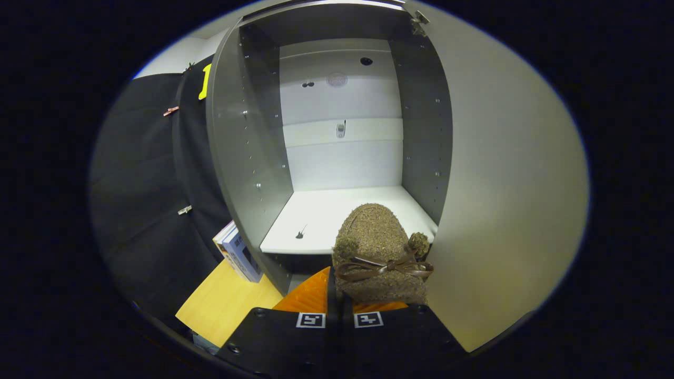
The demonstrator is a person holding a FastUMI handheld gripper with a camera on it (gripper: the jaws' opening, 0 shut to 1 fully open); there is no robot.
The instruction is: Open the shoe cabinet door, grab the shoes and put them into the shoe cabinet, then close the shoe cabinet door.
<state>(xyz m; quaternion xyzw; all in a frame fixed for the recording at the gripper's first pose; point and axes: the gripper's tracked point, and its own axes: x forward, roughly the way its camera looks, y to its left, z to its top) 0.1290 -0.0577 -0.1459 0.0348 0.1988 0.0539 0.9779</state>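
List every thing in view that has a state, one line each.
Cabinet door: swung open.
Cabinet shelf: bare, apart from a small dark mark.
Shoe: held by its heel, toe pointing into the cabinet, over the shelf's front edge, bow tied.
Tongs: shut on the shoe.
Books: standing, leaning against the cabinet's outer side.

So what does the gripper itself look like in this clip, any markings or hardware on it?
The gripper shows as two broad, flat plates side by side, meeting along a narrow centre seam. Each plate carries a small square black-and-white fiducial tag near the seam, one either side. Round screw heads sit near the plates' outer corners. No cable, hand or sleeve can be made out.
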